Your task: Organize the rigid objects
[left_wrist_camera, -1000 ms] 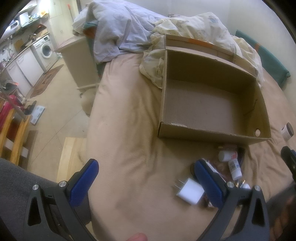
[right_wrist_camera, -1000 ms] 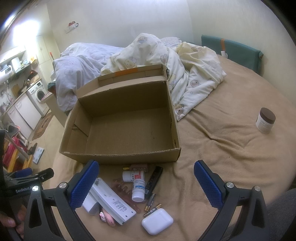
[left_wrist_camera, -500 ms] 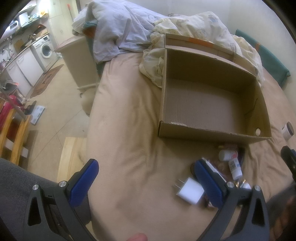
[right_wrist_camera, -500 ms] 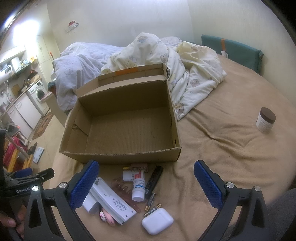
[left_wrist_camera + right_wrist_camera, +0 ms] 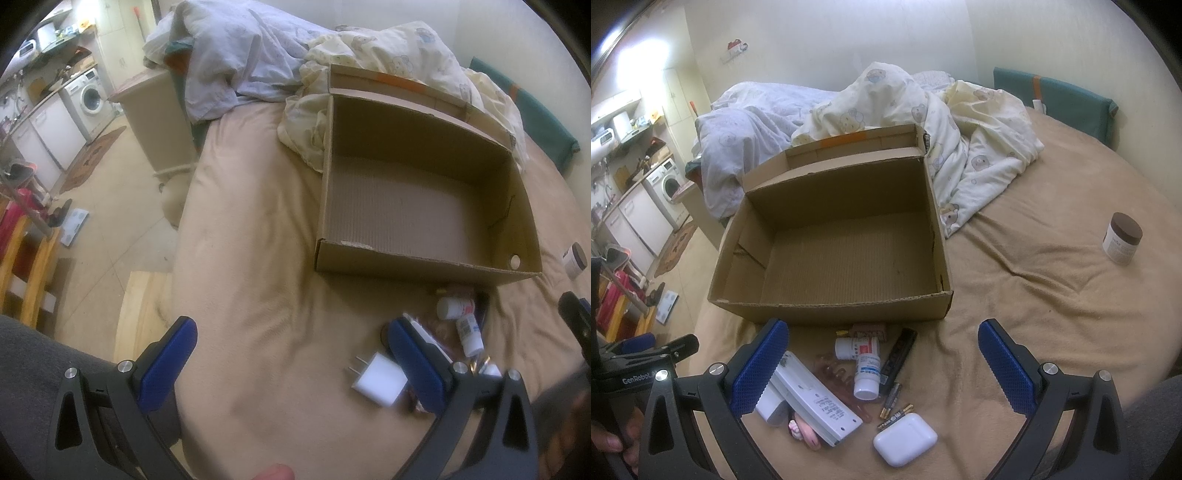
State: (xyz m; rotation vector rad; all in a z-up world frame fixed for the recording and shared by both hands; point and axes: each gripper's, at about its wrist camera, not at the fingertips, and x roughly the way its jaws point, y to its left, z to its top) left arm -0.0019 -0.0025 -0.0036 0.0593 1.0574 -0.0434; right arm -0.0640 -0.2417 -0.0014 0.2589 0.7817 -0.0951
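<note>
Both tools look alike: the left gripper (image 5: 291,354) and the right gripper (image 5: 882,356) each have two black plastic arms with triangular cut-outs and round silver screw heads near the joints. The fingers (image 5: 759,371) carry bright blue pads with a fine ribbed, dotted texture. In the right wrist view, white lettering reading "GenRobot" runs along the black body of the left tool. Grey fabric clothing shows at the near corners of both views.

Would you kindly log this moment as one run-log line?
left gripper: open, empty | right gripper: open, empty | cardboard box: empty | small items: outside box
</note>
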